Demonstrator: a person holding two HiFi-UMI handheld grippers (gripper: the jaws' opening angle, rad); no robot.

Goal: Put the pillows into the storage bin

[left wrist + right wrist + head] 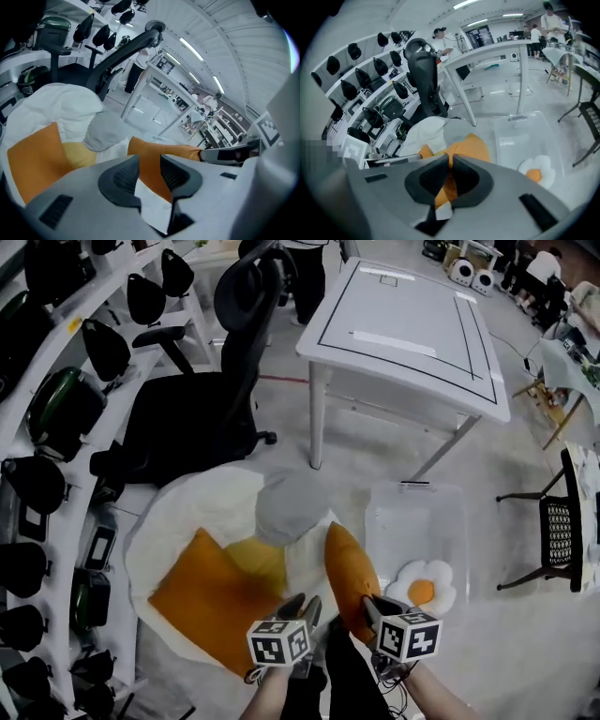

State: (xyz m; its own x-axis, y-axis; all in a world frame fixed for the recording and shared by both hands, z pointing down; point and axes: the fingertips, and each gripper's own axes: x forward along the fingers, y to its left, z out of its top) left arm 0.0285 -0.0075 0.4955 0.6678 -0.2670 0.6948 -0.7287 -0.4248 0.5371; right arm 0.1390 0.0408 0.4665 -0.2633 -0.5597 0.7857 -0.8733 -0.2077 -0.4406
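Both tools share one load: the left gripper (pixel 150 163) and right gripper (pixel 450 164) each pinch the orange pillow (pixel 349 576) by its near edge. It hangs upright just beside the clear storage bin (pixel 412 512), apparently ready to swing in.

The head view looks steeply down from high up. The 2 gripper views sit low and very near the orange pillow (pixel 349 573), looking along their jaws. All 3 show it lower middle, with the white table (pixel 403 324) above.
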